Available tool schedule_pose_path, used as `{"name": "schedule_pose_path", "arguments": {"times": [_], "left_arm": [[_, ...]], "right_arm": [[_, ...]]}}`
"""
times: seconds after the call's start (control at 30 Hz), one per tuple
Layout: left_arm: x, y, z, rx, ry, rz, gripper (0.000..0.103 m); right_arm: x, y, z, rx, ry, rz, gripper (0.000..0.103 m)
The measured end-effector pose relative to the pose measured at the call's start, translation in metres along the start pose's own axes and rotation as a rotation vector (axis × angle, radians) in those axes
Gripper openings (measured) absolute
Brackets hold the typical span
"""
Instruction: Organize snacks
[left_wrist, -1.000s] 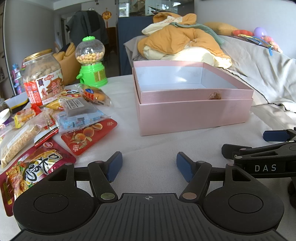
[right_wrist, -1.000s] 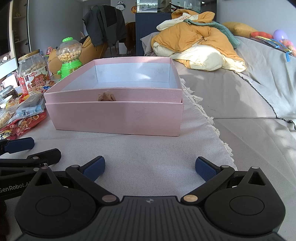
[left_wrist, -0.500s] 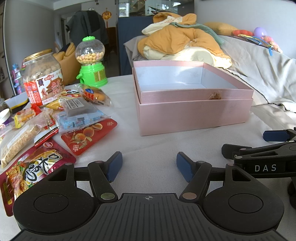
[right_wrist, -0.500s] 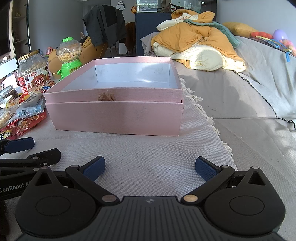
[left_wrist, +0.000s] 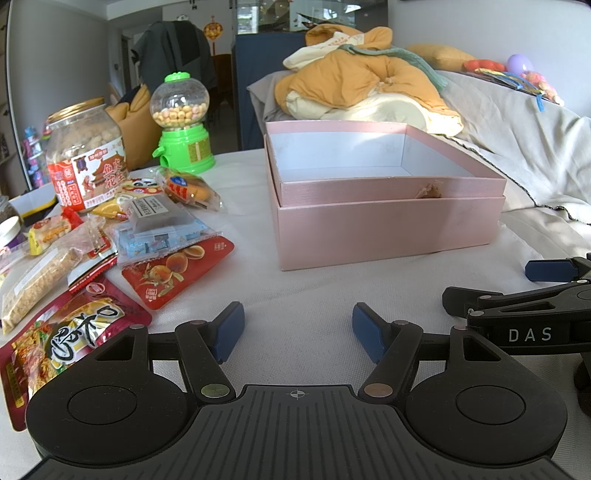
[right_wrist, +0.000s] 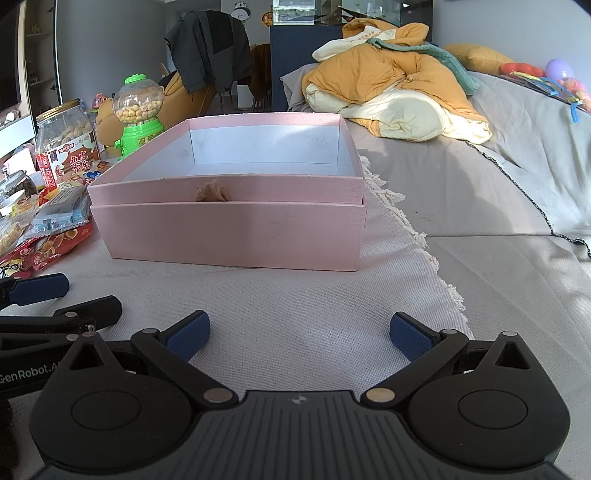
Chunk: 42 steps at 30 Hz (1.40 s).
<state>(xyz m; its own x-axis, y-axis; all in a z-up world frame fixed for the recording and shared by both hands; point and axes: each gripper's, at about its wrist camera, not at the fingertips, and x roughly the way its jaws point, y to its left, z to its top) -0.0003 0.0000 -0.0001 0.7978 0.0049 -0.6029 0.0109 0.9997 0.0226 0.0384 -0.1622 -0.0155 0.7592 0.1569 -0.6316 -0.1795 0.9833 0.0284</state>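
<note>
Snack packets (left_wrist: 110, 236) left of box (left_wrist: 388, 225), jar (left_wrist: 86, 155) and candy dispenser (left_wrist: 181, 125) behind them

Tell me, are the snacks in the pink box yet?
Not yet. The pink box is open, and what shows of its inside is bare. Both the left claw and right claw are open, holding nothing. The snack packets all still lie beside the box.

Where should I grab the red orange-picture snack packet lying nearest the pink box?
Probably by its free edge facing the box. The red packet lies flat, its far end tucked under the blue packet, so the left gripper, jaws open, could slide in low from the box side and pinch that thin sealed edge.
</note>
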Motion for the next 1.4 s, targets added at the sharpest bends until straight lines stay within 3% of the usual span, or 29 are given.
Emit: {"name": "schedule_pose_path", "arguments": {"times": [1.2, 1.4], "left_arm": [[0.004, 0.0, 0.0, 0.004, 0.0, 0.004, 0.073], [-0.003, 0.015, 0.0, -0.046, -0.002, -0.059, 0.068]], "right_arm": [[0.0, 0.0, 0.0, 0.0, 0.0, 0.0, 0.103], [0.005, -0.002, 0.0, -0.002, 0.012, 0.011, 0.103]]}}
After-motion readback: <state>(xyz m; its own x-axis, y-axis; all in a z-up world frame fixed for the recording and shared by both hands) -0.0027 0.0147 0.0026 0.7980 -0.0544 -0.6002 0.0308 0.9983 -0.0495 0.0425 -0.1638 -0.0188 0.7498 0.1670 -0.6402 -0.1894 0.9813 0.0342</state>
